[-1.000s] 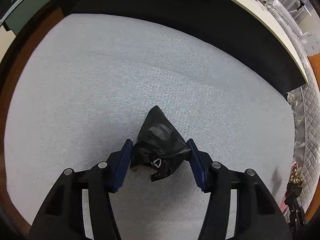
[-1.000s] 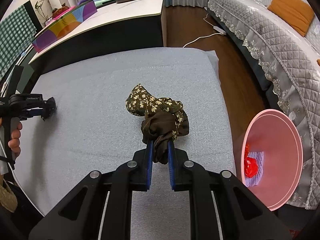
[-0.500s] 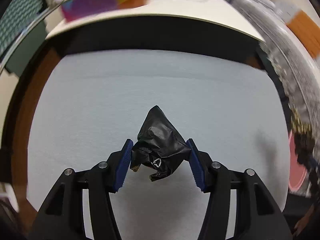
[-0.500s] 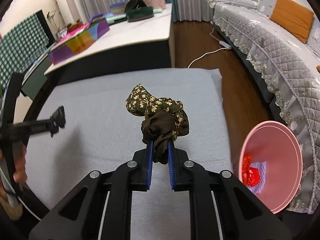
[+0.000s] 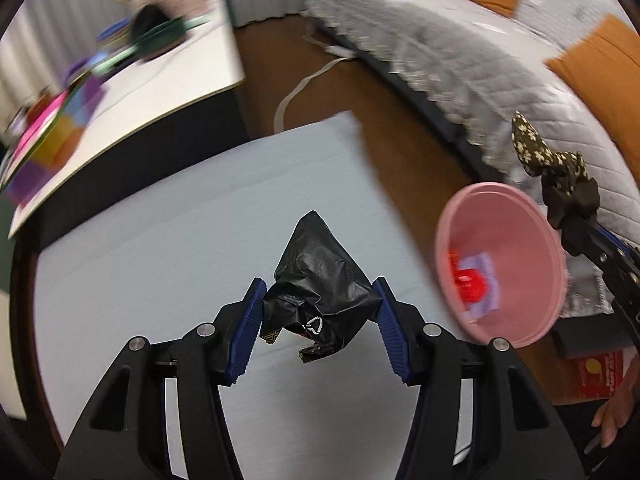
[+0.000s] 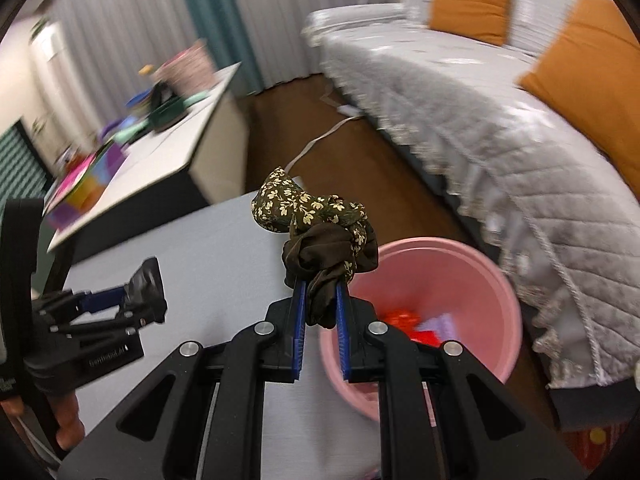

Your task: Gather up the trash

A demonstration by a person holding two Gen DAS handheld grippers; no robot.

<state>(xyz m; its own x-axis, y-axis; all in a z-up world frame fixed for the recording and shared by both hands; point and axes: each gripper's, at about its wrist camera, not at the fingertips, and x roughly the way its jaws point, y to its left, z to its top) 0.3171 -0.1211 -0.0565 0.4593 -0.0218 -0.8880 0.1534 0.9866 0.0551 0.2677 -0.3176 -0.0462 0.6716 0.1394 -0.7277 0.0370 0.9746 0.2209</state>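
Two pieces of trash are in the air at once, one in each gripper. The left gripper [image 5: 320,312] has its blue pads pressed against both sides of a crumpled black plastic bag [image 5: 320,280], holding it clear of the table [image 5: 140,272]; the bag is bulky, so the jaws stand fairly wide around it. The right gripper [image 6: 320,308] is nearly closed, pinching the lower fold of a knotted brown cloth with small flowers [image 6: 316,232], which stands up above the fingertips. From the right wrist view that cloth sits right at the near rim of the pink bin [image 6: 472,280], which stands on the floor between the table and the grey sofa [image 6: 500,120]. The left wrist view shows the bin off to the right of the bag, not yet under it.

Inside the bin lie something red and a pale purple scrap [image 6: 440,326], so I judge part of the collecting already done. The grey table surface shows no other loose rubbish in either view, though not all of it is visible. What seems left is to bring each load over the bin and release it, the cloth looking nearer to that than the bag.
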